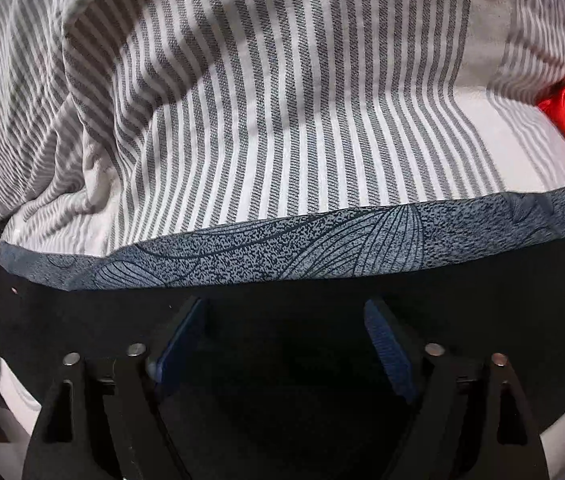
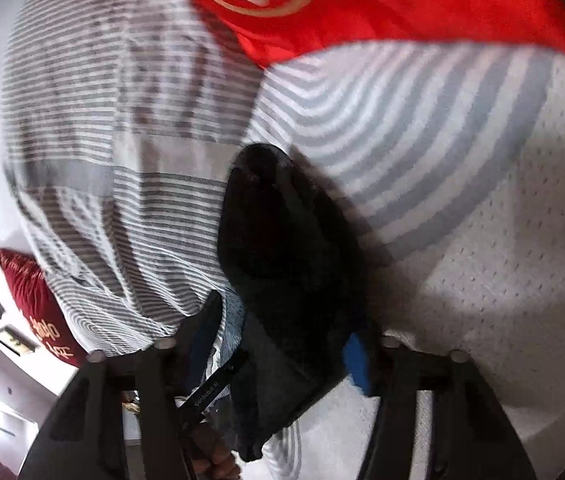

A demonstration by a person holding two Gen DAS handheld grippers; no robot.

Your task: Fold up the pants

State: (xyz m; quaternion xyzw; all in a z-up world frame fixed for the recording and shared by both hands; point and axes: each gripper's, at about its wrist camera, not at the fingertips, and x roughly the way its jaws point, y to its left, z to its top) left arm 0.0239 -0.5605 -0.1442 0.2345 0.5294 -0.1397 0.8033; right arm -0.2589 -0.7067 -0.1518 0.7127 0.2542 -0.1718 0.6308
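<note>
The black pants [image 1: 242, 320] lie across the striped bedding, with a blue-grey leaf-patterned band [image 1: 282, 248] along their far edge. My left gripper [image 1: 282, 306] hovers over the dark cloth with its jaws wide apart; its blue pads [image 1: 386, 344] hold nothing. In the right wrist view a bunched fold of the black pants [image 2: 282, 240] rises between the fingers of my right gripper [image 2: 282, 328]. That gripper's blue pad [image 2: 356, 360] presses against the fold, so it is shut on the cloth. This view is blurred.
Grey-and-white striped bedding [image 1: 262, 100] covers the bed, with a white mesh sheet [image 2: 502, 220] at the right. A red cloth [image 2: 402, 8] lies at the far side and a dark red cushion [image 2: 38, 304] at the left. Fingers of a hand [image 2: 218, 464] show at the bottom edge.
</note>
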